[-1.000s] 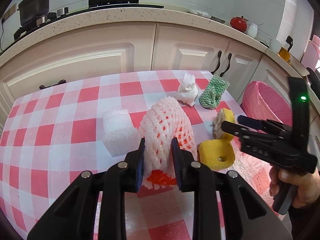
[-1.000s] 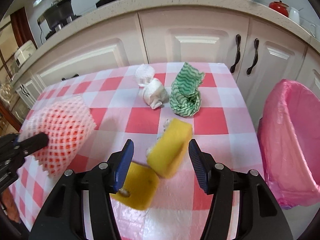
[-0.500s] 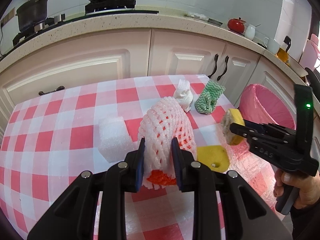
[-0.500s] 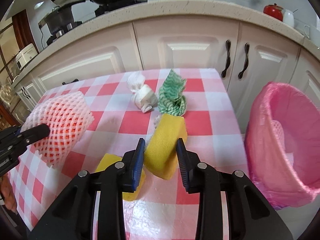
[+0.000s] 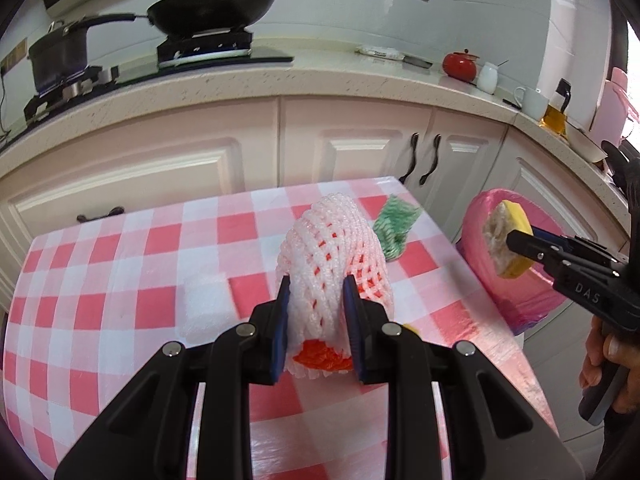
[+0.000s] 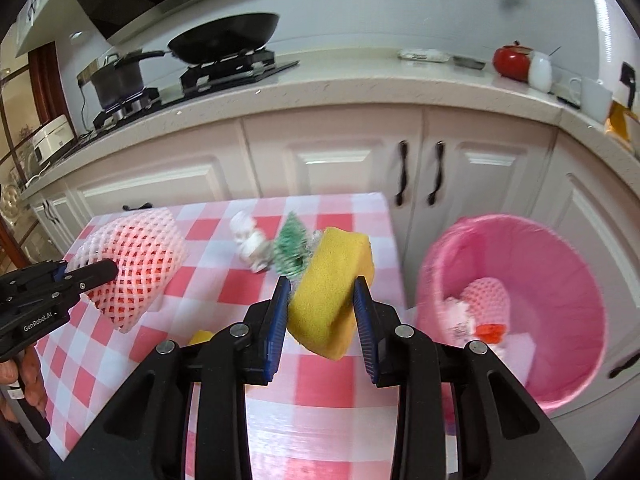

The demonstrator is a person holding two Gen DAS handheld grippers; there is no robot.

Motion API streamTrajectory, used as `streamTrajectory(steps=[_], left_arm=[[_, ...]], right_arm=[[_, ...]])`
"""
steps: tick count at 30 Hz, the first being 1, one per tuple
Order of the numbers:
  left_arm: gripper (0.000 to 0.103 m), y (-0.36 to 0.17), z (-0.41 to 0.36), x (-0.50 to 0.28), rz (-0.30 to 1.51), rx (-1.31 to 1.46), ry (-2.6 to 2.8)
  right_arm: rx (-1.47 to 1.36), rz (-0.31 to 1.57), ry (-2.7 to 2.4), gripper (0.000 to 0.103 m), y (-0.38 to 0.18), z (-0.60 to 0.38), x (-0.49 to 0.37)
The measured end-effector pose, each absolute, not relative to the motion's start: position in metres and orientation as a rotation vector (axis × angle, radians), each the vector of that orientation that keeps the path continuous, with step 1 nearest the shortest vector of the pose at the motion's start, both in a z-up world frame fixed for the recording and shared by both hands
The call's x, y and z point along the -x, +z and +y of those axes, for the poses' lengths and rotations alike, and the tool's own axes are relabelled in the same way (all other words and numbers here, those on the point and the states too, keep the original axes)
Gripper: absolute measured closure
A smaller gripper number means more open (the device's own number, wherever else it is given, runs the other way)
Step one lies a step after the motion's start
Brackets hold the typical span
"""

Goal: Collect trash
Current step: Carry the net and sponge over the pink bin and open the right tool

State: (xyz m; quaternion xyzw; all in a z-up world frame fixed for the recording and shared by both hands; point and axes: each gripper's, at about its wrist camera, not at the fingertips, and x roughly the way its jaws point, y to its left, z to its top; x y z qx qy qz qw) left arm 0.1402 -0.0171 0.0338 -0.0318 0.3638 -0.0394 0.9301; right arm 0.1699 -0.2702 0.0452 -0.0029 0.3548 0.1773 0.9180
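Right tongs (image 6: 320, 312): closed on the yellow sponge (image 6: 332, 280), held clear above the bench (image 6: 224, 292).
Left tongs (image 5: 314, 316): clamped on the foam net (image 5: 332, 248), also lifted.
Bin (image 6: 560, 264): pink-lined, just beside the bench's right edge, already holding scraps.
Advice: carry the sponge fully over the bin's mouth before releasing; bring the net after it.
Remaining: green cloth (image 6: 290, 248), white wad (image 6: 250, 240), foam block (image 5: 206, 300).

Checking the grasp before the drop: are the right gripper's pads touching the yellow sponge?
Touching. The right wrist view shows both blue pads of the right gripper pressed against the sides of the yellow sponge, no gap either side.
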Motion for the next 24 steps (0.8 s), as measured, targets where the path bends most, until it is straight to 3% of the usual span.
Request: streamTrajectory(steps=[24], left_arm=[[0.078, 0.073, -0.145, -0.191, 0.674, 0.005, -0.246]], right_arm=[[-0.063, 0.701, 0.186, 0.071, 0.052, -0.402, -0.194]])
